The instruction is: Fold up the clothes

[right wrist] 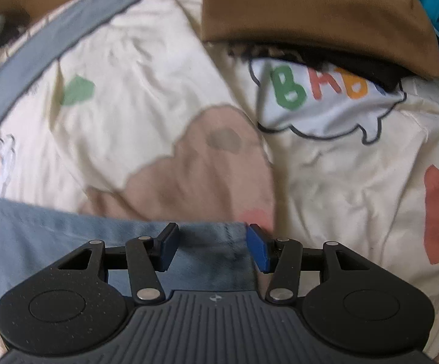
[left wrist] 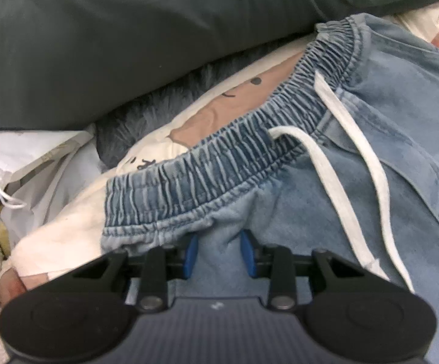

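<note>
At the bottom centre of the left wrist view, the left claw [left wrist: 219,253] has its blue pads [left wrist: 191,254] close together with a fold of the jeans [left wrist: 386,151] bunched between them, just below the elastic waistband [left wrist: 219,166]; it looks clamped on the denim. The waistband runs from lower left to upper right across the frame, and a white drawstring [left wrist: 334,182] hangs down over the denim right of centre. Left of the waistband lies a cream quilt [left wrist: 234,91] with pink patches. A dark grey pillow [left wrist: 128,30] fills the upper left, a fluffy grey cloth [left wrist: 134,124] sits under its edge, and a white bag [left wrist: 37,163] lies at the left edge.

In the right wrist view, the right claw [right wrist: 211,247] stands apart, its pads either side of a jeans hem [right wrist: 210,236] at the bottom centre. Denim stretches to the lower left. Beyond it spreads the quilt [right wrist: 325,182], printed with coloured letters [right wrist: 316,88] at the upper right. A brown cloth [right wrist: 310,9] overlaps the quilt at the top, and a grey-blue band [right wrist: 52,39] crosses the upper left.
</note>
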Demonstrator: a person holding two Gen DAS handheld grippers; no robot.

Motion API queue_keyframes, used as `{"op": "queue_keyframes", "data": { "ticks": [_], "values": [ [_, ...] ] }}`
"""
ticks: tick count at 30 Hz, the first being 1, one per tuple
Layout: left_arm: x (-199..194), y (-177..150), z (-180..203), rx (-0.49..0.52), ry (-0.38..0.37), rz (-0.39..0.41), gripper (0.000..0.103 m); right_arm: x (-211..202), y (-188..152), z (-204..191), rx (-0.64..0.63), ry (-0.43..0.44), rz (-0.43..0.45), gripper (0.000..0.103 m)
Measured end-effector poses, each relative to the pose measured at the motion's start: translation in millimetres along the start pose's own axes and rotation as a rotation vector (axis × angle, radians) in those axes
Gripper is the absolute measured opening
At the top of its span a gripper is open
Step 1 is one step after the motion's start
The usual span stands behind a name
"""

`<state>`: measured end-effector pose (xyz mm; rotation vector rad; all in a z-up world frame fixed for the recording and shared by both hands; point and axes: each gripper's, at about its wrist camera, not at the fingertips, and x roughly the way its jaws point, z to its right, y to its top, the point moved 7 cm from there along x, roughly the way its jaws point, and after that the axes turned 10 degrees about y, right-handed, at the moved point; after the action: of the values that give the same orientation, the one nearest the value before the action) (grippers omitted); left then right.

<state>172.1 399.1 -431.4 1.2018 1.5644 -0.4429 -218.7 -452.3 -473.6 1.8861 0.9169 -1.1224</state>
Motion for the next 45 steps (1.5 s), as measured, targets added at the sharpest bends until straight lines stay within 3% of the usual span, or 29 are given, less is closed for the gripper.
{"op": "queue_keyframes", "data": {
  "ticks": [6,11,13,14,16,21,26,36,41,45],
  "values": [
    [-14.7,-7.0,-12.8,0.003,-0.019,0.018,0.035,13.3,-8.2,2.2,-0.032,0.035,-0.022,0.059],
    [-24.3,-16.3,-23.9,0.003,-0.018,0.018,0.035,18.5,-13.2,-11.6,-0.165,0.04,-0.019,0.064],
    [-27.4,-21.6,-28.0,0.007,-0.014,0.015,0.035,17.5,-15.1,-14.2,-0.203,0.035,-0.021,0.059],
    [-28.8,-24.1,-30.0,0.008,-0.011,0.014,0.035,16.0,-15.2,-14.2,-0.206,0.037,-0.021,0.045],
    [-31.4,-28.4,-32.9,0.009,-0.008,0.012,0.035,11.3,-14.3,-12.9,-0.192,0.061,-0.023,0.027],
    [-40.7,-37.5,-35.1,0.004,-0.022,0.023,0.033,-9.8,-15.9,-20.4,-0.213,0.124,0.01,0.028],
    [-56.5,-44.0,-21.8,0.045,-0.043,0.054,0.033,-21.9,-12.8,-17.4,-0.223,0.081,0.04,0.02],
    [-122.6,-28.8,69.2,0.22,-0.212,0.195,0.033,-49.3,-8.8,-19.8,-0.171,-0.009,0.102,0.017],
    [-157.3,-27.3,140.2,0.331,-0.332,0.238,0.033,-61.8,-11.9,-24.1,-0.158,-0.013,0.107,0.017],
    [-169.3,-38.7,199.0,0.458,-0.361,0.247,0.033,-70.2,-16.7,-27.2,-0.149,-0.004,0.107,0.017]
  ]
}}
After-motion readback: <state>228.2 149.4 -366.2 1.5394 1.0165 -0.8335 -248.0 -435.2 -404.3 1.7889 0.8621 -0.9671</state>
